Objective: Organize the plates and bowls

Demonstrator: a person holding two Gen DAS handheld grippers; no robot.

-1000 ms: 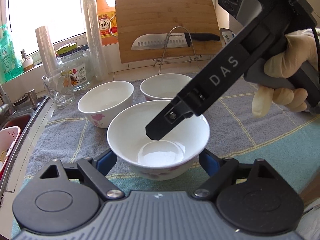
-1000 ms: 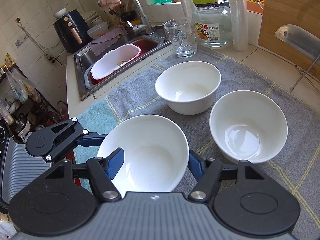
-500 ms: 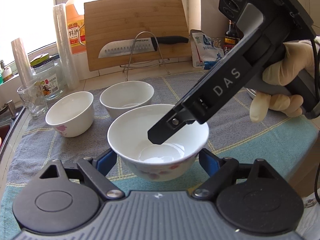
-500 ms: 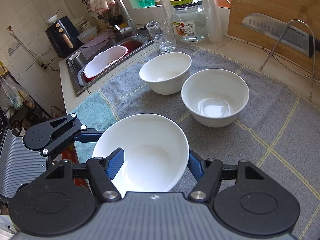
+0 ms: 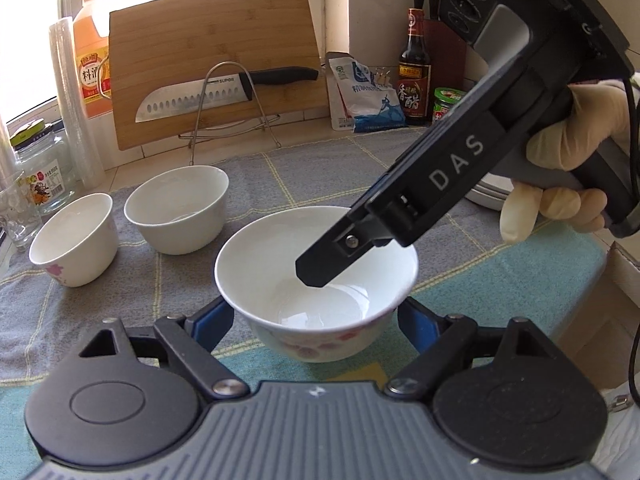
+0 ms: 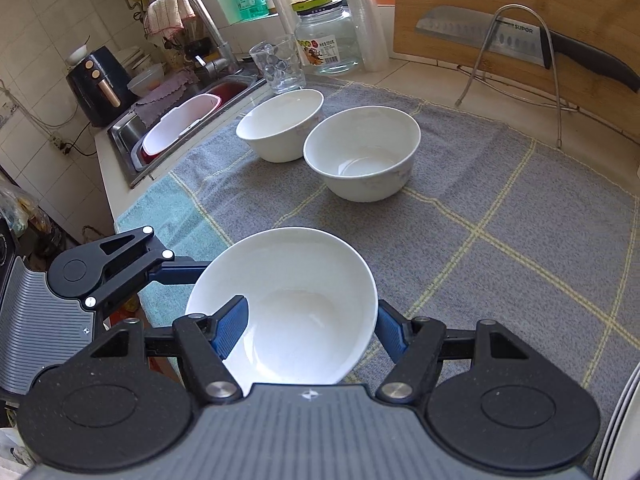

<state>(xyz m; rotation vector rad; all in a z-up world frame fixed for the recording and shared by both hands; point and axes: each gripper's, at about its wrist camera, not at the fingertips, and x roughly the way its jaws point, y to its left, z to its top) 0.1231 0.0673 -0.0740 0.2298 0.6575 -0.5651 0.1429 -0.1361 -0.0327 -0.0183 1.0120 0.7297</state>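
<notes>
A white bowl with pink flowers sits between the fingers of my left gripper, which grips its outside walls. My right gripper is shut on the same bowl, one finger inside the rim and the other outside. In the left wrist view the right gripper reaches into the bowl from the right. Two more white bowls stand on the grey towel further back. White plates show partly behind the right gripper.
A cutting board with a knife on a wire stand leans at the back. A glass jar, a glass cup and the sink are to the left. Bottles and a packet stand at the back right.
Both grippers with the bowl have moved right and back from the two other bowls, which now lie further away to the left.
</notes>
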